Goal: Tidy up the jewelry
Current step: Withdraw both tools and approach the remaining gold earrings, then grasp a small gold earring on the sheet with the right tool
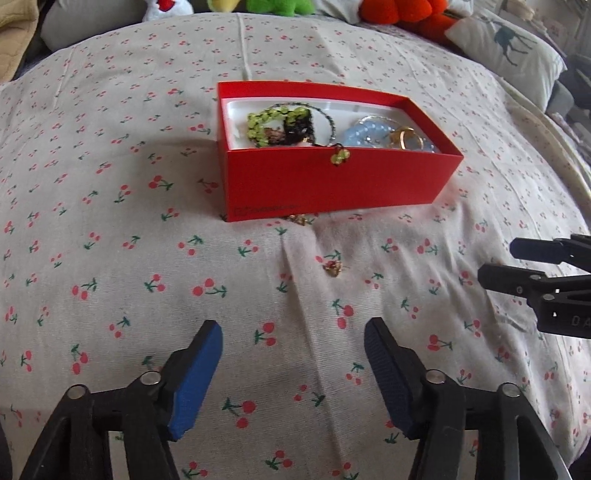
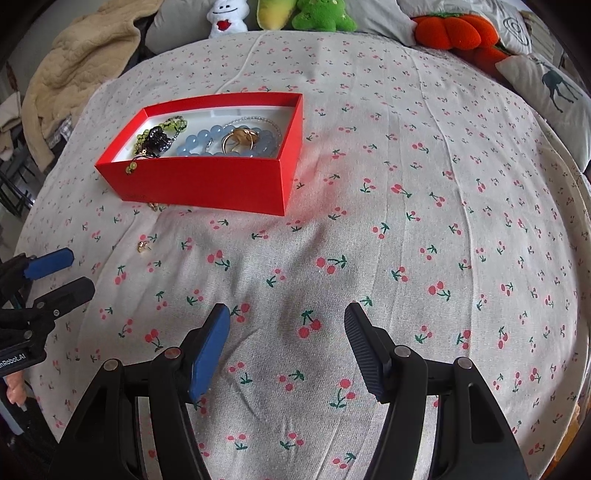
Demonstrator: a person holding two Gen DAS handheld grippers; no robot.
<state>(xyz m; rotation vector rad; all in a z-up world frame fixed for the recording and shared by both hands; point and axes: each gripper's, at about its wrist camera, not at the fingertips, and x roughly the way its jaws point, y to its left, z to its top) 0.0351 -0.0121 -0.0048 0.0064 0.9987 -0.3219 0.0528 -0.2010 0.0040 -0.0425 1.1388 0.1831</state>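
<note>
A red box (image 1: 332, 184) (image 2: 207, 181) stands on the cherry-print bedsheet and holds a green bead string (image 1: 273, 118), a blue bead bracelet (image 2: 207, 142) and gold rings (image 2: 240, 140). A few green beads hang over its front wall (image 1: 340, 157). A small gold earring (image 1: 333, 267) (image 2: 143, 245) lies on the sheet in front of the box. Another small gold piece (image 1: 299, 220) (image 2: 153, 206) lies at the box's base. My left gripper (image 1: 293, 350) is open and empty, short of the earring. My right gripper (image 2: 286, 332) is open and empty, right of the earring.
Plush toys (image 2: 317, 14) and an orange pumpkin cushion (image 2: 454, 31) line the far edge of the bed. A beige blanket (image 2: 81, 62) lies at the back left. A deer-print pillow (image 1: 509, 44) sits at the back right.
</note>
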